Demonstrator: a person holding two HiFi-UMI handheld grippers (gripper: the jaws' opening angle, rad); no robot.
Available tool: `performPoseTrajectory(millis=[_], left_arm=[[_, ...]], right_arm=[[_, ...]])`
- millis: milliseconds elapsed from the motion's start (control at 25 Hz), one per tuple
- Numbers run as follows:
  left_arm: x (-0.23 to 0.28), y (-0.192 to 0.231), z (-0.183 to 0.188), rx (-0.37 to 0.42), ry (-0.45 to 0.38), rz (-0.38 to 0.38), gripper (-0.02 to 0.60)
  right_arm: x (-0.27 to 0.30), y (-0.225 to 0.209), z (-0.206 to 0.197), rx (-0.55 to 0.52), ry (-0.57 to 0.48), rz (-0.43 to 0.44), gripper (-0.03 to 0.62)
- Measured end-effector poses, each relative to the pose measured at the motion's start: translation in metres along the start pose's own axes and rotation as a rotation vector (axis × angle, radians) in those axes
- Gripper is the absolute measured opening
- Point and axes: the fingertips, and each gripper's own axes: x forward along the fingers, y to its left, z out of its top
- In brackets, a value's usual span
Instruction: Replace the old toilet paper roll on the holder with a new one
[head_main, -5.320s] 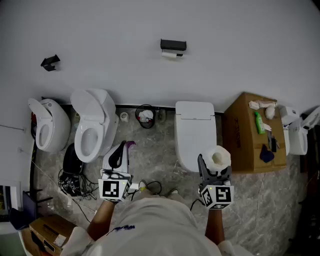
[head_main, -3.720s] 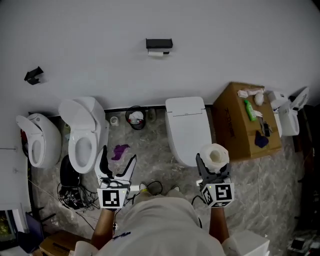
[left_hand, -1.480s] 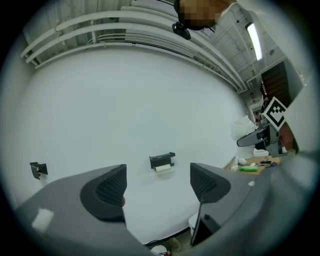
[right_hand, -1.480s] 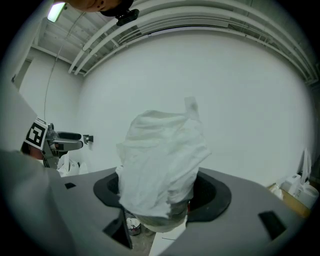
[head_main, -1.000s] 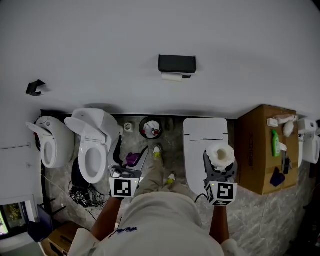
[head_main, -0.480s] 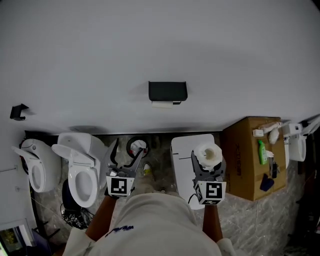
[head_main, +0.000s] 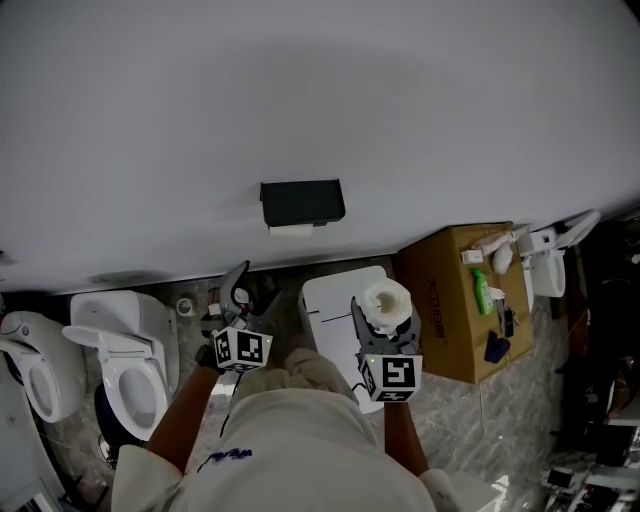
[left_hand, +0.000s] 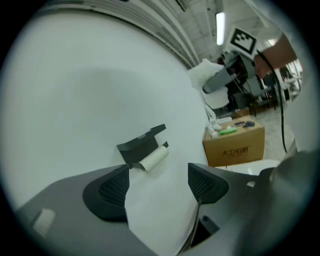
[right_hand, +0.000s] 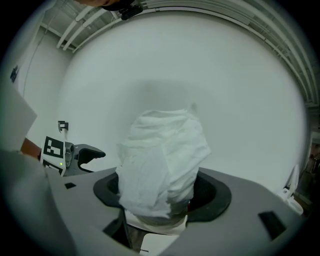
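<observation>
White wall (head_main: 300, 90) is bearing the holder (left_hand: 141, 146) and old roll (left_hand: 154, 158) ahead of the left gripper (left_hand: 156, 184), whose wide, empty jaws have just been closing slightly. The right gripper (right_hand: 162, 192) is clamping the new roll (right_hand: 162, 155), ready for swapping.

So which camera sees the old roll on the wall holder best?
The left gripper view: the old roll looks big and clear there, a thin tube under the black holder. The head view shows only a small pale sliver of it below the holder. The right gripper view doesn't show it; the new roll fills the middle.
</observation>
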Motion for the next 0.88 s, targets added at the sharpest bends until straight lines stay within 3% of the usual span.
performPoseTrajectory(millis=[240,360,520,880], left_arm=[[0.043,-0.013,0.009,0.522,0.084,0.032,0.353],[0.063,-0.015,0.012,0.684,0.115,0.059,0.305],[0.084,-0.021,0.009,0.809,0.183,0.090,0.305],[0.111,-0.011,-0.004,0.867,0.292,0.131,0.285]], right_arm=[[0.015,-0.008,-0.010,0.008,0.040,-0.001,0.318],[0.024,-0.011,-0.011,0.003,0.025,0.026,0.318],[0.031,-0.016,-0.016,-0.006,-0.008,0.070,0.318],[0.044,-0.032,-0.032,0.054,-0.073,0.101,0.318]])
